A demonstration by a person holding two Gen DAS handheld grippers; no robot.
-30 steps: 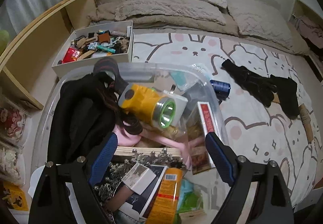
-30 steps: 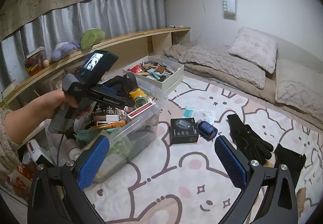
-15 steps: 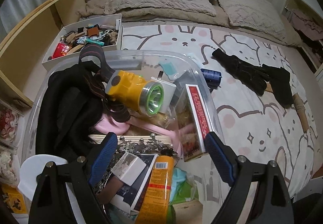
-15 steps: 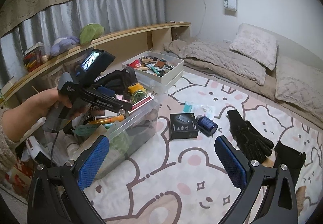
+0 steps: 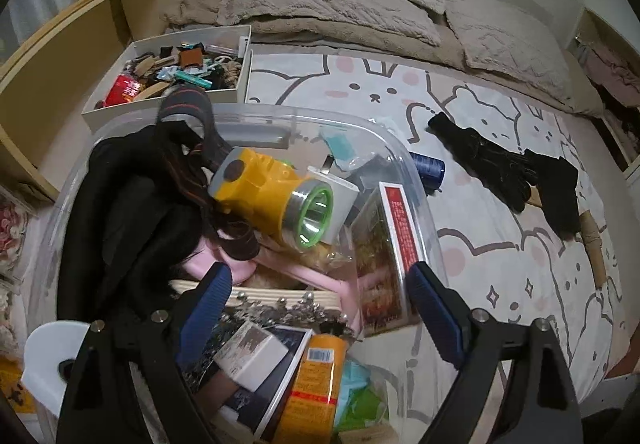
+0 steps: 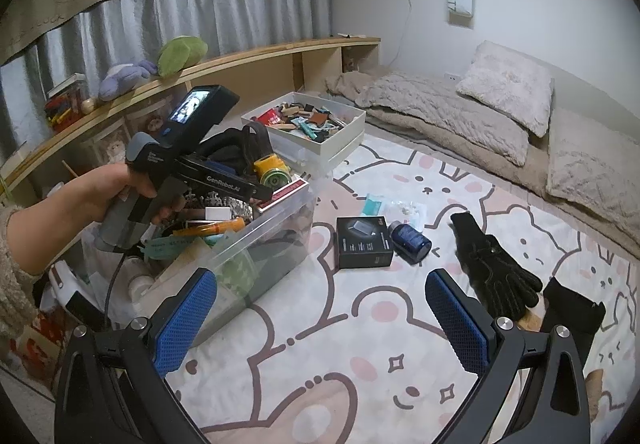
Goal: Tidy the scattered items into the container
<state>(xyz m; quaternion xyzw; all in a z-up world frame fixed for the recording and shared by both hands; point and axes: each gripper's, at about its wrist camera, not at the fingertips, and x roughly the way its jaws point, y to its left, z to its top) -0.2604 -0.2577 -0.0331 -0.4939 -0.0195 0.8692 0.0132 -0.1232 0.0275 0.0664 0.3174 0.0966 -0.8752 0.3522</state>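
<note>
Hovering over the full clear bin, empty left jaws spread wide.

A long curved wooden shelf runs toward ten o'clock — green and purple plush toys on top; beige fluffy bedding with pillows at two o'clock

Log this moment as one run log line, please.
left gripper: open over bin | right gripper: open, empty | on rug: black box, blue jar, gloves

Right tool empty, jaws wide, above rug; black box, blue jar beside clear bin.
</note>
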